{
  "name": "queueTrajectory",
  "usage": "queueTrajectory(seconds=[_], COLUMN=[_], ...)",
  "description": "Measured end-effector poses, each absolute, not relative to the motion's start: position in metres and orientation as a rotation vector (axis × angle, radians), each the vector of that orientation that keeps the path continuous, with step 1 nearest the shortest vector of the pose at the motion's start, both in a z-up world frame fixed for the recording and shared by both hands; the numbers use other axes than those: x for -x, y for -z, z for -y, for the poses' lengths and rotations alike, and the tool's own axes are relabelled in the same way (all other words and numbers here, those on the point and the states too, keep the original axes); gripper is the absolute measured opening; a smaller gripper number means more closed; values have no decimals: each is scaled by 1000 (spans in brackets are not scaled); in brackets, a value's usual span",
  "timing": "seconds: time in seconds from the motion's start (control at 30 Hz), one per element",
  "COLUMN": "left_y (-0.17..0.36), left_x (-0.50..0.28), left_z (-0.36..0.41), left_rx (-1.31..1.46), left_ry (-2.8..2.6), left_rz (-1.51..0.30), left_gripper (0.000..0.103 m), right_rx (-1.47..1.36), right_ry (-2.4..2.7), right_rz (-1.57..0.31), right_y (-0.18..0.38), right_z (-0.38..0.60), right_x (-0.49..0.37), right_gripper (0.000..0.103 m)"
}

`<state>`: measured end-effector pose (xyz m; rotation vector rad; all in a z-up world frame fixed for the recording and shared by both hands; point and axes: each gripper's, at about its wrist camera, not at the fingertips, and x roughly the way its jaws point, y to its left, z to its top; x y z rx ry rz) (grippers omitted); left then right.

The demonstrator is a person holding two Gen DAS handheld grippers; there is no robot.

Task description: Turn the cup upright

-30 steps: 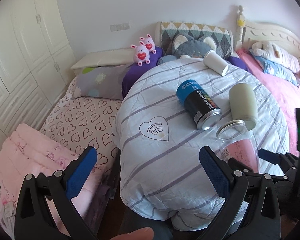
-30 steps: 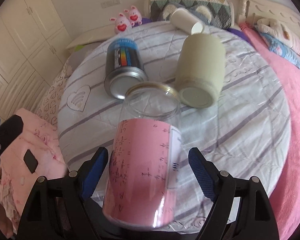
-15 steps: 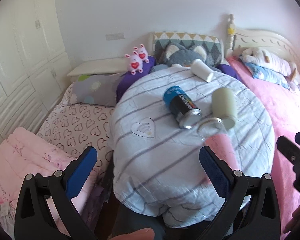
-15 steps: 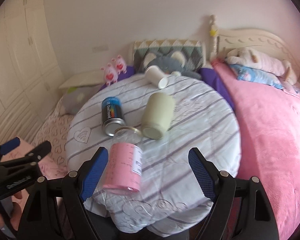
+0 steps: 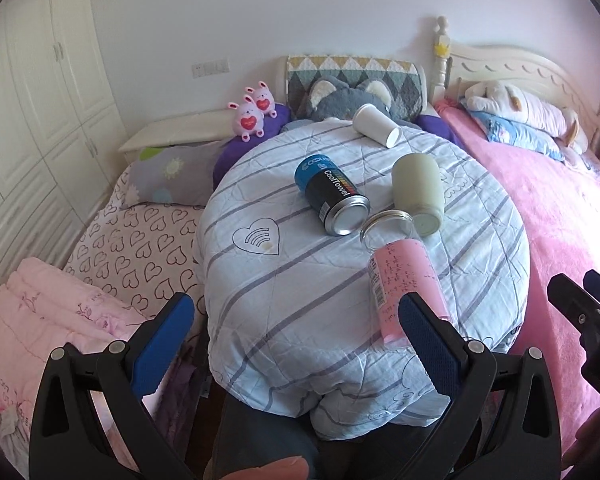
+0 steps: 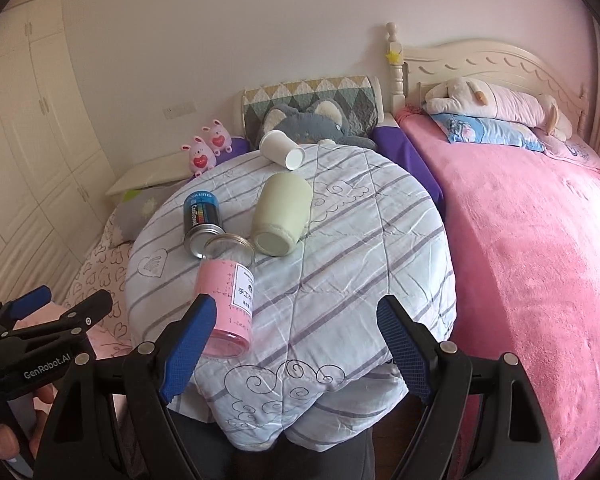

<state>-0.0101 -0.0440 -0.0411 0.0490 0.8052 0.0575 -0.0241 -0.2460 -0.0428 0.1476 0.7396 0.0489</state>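
Several containers lie on their sides on a round table under a striped cloth (image 5: 284, 280). A glass jar with a pink label (image 5: 404, 280) (image 6: 226, 300) lies nearest, mouth facing away. Behind it lie a pale green cup (image 5: 418, 192) (image 6: 282, 214), a blue and black can (image 5: 332, 196) (image 6: 200, 216) and a white paper cup (image 5: 376, 126) (image 6: 282, 150). My left gripper (image 5: 296, 344) is open and empty, held back from the table's near edge. My right gripper (image 6: 296, 348) is open and empty, also back from the edge, with the jar just beyond its left finger.
A pink bed (image 6: 540, 240) with plush toys runs along the right. A heart-patterned bedding (image 5: 132, 248) and a folded pink quilt (image 5: 28, 320) lie left of the table. Cushions and two pink toy rabbits (image 5: 254, 114) sit behind it. White cabinets (image 5: 32, 100) line the left wall.
Both grippers have pulled back from the table. One second ago the jar lay close between the right fingers; now it lies on the cloth, apart from both grippers.
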Motion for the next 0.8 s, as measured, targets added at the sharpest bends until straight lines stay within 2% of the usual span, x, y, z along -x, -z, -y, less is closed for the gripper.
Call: queueTrajectory(seconds=[0.43,0.8], left_y=[37,56], left_x=[12,-7], left_z=[49,77], left_rx=[-50,-46], left_ry=[-53,-8], left_rz=[-805,-885], left_gripper=[103,103], right_rx=[-155,-199], right_ry=[-66,-52], right_rz=[-742,-763], right_y=[45,56], right_z=[246,269], right_x=[27,22], right_gripper=[83,83])
